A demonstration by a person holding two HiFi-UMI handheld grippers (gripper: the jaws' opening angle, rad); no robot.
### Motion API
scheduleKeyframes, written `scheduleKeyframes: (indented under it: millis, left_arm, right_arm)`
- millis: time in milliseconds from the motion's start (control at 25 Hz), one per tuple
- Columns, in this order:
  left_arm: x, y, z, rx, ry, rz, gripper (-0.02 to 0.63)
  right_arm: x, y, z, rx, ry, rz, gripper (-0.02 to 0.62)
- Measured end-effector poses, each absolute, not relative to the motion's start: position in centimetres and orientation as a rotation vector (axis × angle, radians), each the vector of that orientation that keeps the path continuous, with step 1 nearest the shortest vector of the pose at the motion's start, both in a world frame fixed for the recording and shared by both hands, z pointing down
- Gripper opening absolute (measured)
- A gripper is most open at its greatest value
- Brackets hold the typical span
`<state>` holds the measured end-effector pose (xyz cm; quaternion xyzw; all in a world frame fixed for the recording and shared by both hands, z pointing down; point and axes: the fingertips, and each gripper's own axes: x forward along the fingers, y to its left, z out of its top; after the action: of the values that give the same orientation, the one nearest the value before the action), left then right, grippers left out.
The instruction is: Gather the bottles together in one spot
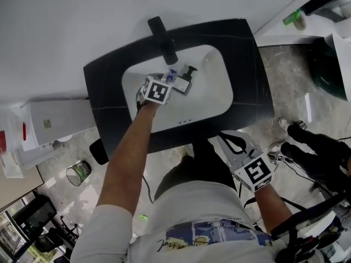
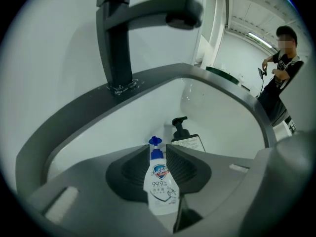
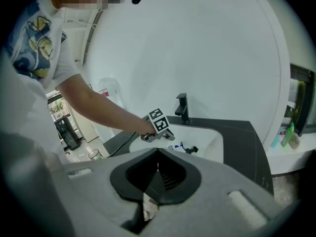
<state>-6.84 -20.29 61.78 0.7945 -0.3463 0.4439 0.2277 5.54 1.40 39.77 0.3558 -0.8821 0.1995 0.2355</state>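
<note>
The left hand-held gripper (image 2: 158,151) reaches down over the white sink (image 1: 211,100). Its jaws are narrowly parted and clamped on a bottle (image 2: 160,189) that is small and white, with a blue cap pointing ahead and a blue-and-red label. Just right of it, a pump bottle (image 2: 186,138) with a black pump head and a pale label sits in the sink, below the black tap (image 1: 163,40). The right hand-held gripper (image 3: 158,152), its jaws closed together, hangs by the person's waist, well apart from the sink.
</note>
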Motion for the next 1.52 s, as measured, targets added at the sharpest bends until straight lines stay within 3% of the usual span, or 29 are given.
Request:
scheduleKeyframes:
  millis: [520, 1520]
  left_arm:
    - [-4.8, -22.7, 69.5, 2.138, -0.848, 1.426, 0.112]
    - [-5.1, -21.5, 71.2, 2.049, -0.788, 1.315, 0.106]
  right_arm:
    - [9.4, -0.4, 42.5, 1.005, -2.363, 0.660, 0.002]
    - [8.6, -1.3, 44.2, 0.916, -2.365, 0.719, 0.002]
